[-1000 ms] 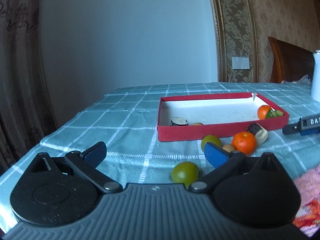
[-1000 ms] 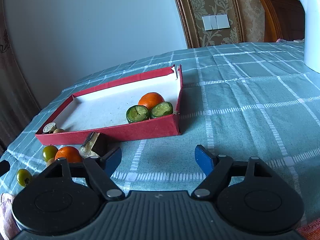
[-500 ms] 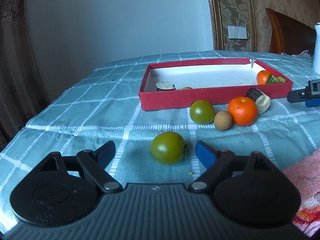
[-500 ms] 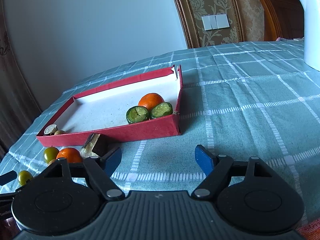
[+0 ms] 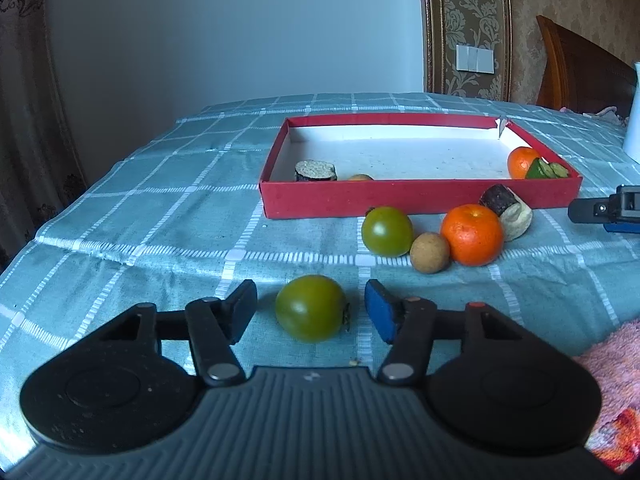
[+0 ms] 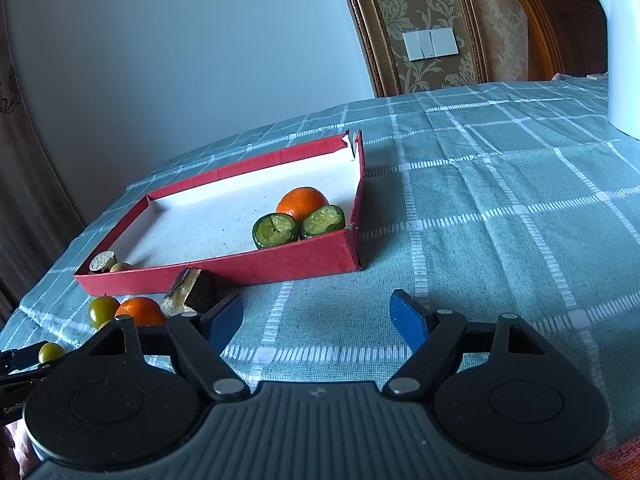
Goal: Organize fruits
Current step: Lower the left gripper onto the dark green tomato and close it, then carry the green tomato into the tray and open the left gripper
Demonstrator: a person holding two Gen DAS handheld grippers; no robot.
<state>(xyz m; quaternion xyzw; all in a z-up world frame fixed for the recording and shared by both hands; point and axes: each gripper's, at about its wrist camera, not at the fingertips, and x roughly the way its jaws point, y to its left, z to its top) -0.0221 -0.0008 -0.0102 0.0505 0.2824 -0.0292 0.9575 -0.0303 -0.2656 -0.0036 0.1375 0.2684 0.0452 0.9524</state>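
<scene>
My left gripper is open, its fingers either side of a green tomato on the cloth, with gaps on both sides. Beyond lie a second green tomato, a small brown fruit, an orange and a dark cut piece, all in front of the red tray. The tray holds an orange, two green cut pieces, a dark slice and a small brown fruit. My right gripper is open and empty over bare cloth right of the tray.
A white kettle stands at the far right of the table. A pink towel lies at the near right edge. A wooden chair back is behind the table. The table's left edge drops off near a curtain.
My left gripper has moved forward and lower so the near green tomato now sits between its fingers. The right gripper has hardly moved.
</scene>
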